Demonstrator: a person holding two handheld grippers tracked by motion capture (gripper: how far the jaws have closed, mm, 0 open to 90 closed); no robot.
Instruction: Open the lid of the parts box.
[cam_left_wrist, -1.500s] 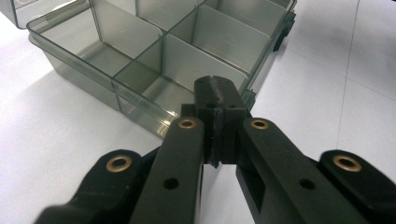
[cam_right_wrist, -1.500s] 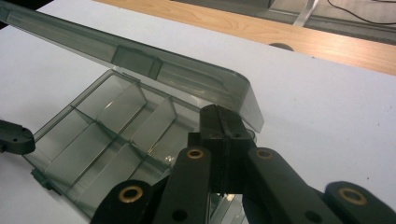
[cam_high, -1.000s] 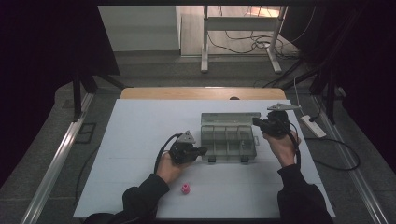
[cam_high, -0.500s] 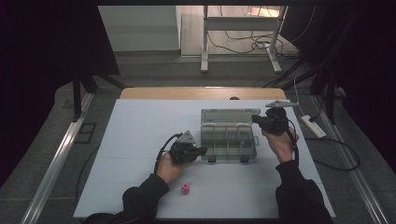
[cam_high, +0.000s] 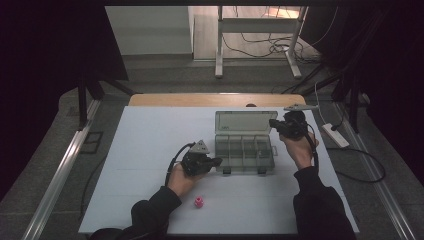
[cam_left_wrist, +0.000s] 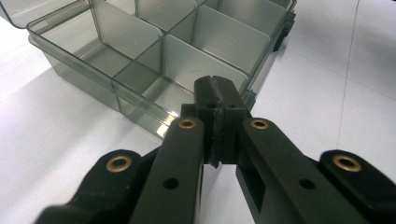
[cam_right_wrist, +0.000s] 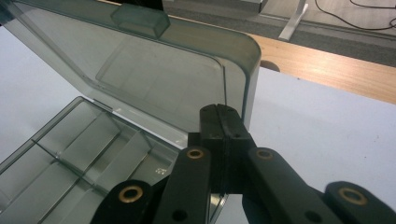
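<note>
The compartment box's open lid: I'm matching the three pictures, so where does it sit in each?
High view: the lid stands raised behind the box, centre right, beside the shut right gripper.
Left gripper view: just its corner at the top left edge.
Right gripper view: fills the upper left, above the jaws.
Shared landmark: the box's compartment dividers.

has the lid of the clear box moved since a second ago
Yes. In the high view the lid has swung farther open, tipping back toward the wooden table edge, with the shut right tool at its right corner. The box base stayed put.
</note>
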